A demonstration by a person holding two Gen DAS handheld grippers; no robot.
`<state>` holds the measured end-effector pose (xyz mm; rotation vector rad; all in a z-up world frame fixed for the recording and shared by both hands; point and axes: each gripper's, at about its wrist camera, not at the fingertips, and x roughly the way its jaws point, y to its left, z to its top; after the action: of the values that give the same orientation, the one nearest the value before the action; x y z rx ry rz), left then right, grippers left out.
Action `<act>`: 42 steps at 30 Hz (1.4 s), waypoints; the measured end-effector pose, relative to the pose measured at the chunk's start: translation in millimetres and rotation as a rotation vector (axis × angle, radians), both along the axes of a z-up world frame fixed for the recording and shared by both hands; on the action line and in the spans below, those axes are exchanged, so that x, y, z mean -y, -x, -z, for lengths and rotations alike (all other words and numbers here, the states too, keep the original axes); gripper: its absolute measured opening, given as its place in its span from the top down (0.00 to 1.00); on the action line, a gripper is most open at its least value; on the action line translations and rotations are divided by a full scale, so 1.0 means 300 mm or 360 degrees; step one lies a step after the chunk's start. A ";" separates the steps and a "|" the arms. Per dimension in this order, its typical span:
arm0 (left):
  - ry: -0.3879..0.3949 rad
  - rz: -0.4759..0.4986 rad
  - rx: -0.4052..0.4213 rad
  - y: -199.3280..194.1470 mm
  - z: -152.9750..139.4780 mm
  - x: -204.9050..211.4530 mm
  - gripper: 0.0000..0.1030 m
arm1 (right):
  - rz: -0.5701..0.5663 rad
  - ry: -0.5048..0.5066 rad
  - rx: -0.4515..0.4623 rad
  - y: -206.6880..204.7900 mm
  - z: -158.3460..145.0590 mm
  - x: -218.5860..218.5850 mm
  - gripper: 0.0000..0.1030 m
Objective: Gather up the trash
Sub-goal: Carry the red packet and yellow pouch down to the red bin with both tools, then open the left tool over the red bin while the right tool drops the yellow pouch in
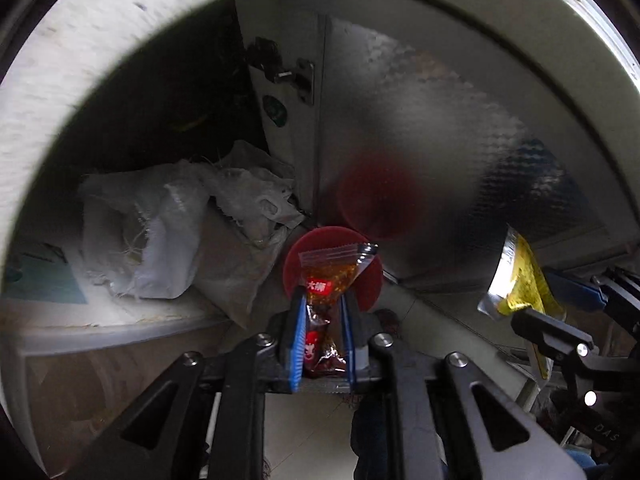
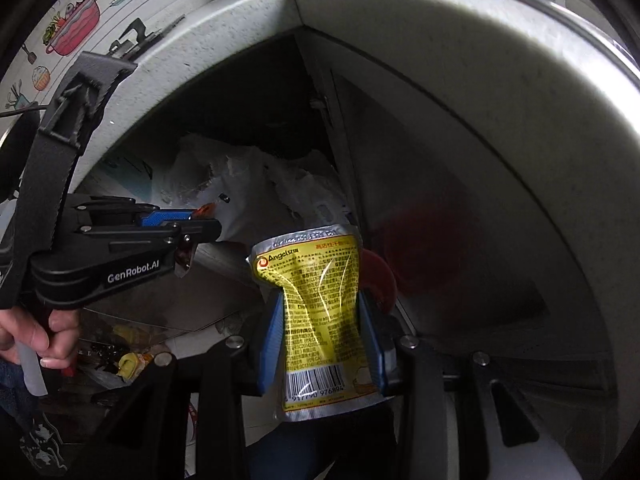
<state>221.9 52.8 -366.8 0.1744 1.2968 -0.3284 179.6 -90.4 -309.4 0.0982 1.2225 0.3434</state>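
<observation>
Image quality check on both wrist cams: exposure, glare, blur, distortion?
Left wrist: dim under-counter space, bright countertop edge smeared with motion blur; sauce packet in the left gripper sharp; red bin leaves a soft reflection on the cabinet door.
Right wrist: glare streaks on the yellow pouch in the right gripper; strong fisheye bowing of the counter.

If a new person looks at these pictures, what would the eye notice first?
First, the bright yellow packet pinched in the right gripper, filling the middle of the right wrist view. Next, the red sauce sachet clamped in the left gripper, held in front of a red bin on the floor. Behind them, a crumpled white bag lies under the counter.
</observation>
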 end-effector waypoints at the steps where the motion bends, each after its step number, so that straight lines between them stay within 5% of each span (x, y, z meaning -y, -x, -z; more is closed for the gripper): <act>1: -0.0004 0.0009 0.0004 -0.011 0.025 0.007 0.86 | 0.0016 0.0004 -0.0008 -0.006 0.024 0.009 0.67; 5: -0.0025 0.0045 0.0012 -0.043 0.084 0.050 0.80 | 0.0045 0.0012 -0.0030 -0.025 0.096 0.028 0.67; 9: -0.0032 0.0062 0.0024 -0.052 0.097 0.087 0.29 | -0.0006 0.0057 -0.0006 0.010 0.126 0.014 0.67; 10: -0.0052 0.0069 0.0026 -0.055 0.094 0.096 0.27 | -0.0015 0.0074 0.0001 0.015 0.123 0.013 0.67; 26: -0.0099 -0.0090 -0.0016 0.038 -0.062 -0.020 0.19 | -0.0142 0.0032 -0.0028 0.011 0.030 0.009 0.66; 42: -0.0055 -0.0328 -0.0063 0.089 0.078 -0.250 0.15 | -0.0493 0.0113 -0.0040 -0.129 0.255 -0.227 0.64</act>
<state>195.2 127.6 -390.2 0.0626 1.3476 -0.1342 218.4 -22.2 -385.8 -0.1501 1.2748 0.5686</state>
